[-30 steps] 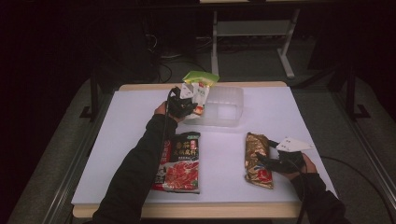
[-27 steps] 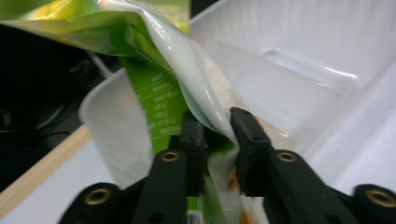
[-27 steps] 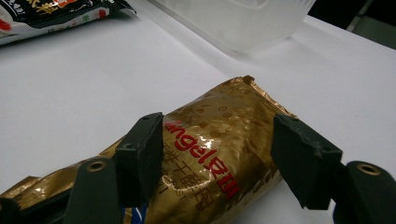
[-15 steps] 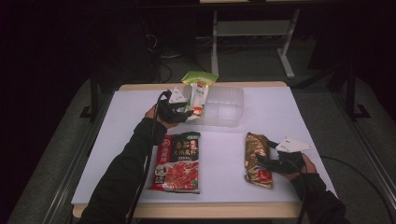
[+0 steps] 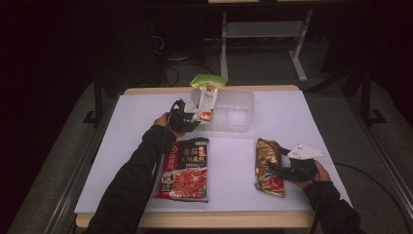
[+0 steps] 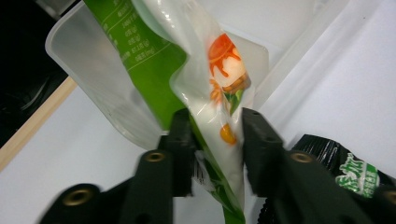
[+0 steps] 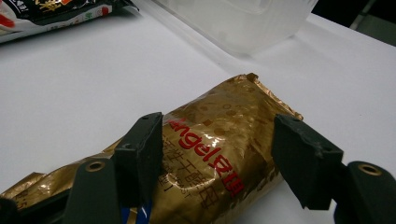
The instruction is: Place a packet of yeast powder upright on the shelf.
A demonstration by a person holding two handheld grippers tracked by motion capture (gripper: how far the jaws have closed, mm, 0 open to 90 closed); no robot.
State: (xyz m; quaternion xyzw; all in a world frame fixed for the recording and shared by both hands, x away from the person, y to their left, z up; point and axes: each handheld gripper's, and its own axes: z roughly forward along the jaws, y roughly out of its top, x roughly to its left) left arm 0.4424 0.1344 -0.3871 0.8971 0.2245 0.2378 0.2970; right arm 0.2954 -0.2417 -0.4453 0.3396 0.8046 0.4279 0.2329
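A green and white pouch (image 5: 207, 95) stands tilted at the left end of a clear plastic container (image 5: 234, 109), its top leaning over the rim. My left gripper (image 5: 192, 117) holds its lower part. In the left gripper view the jaws have just been closing, and both pads now press the pouch (image 6: 205, 70) between them (image 6: 215, 126). A gold packet (image 5: 268, 165) lies flat at the table's right front. My right gripper (image 5: 275, 168) straddles its width, and in the right gripper view both jaws (image 7: 217, 135) sit against the sides of the packet (image 7: 219, 154).
A red and black packet (image 5: 187, 168) lies flat near the front, just right of the left forearm. The white table (image 5: 321, 122) ends in a wooden edge at front and back. The container's wall (image 7: 243, 18) stands beyond the gold packet.
The left hand drew back a little from the pouch half a second ago and is now back on its lower part. The right hand and the gold packet have not moved.
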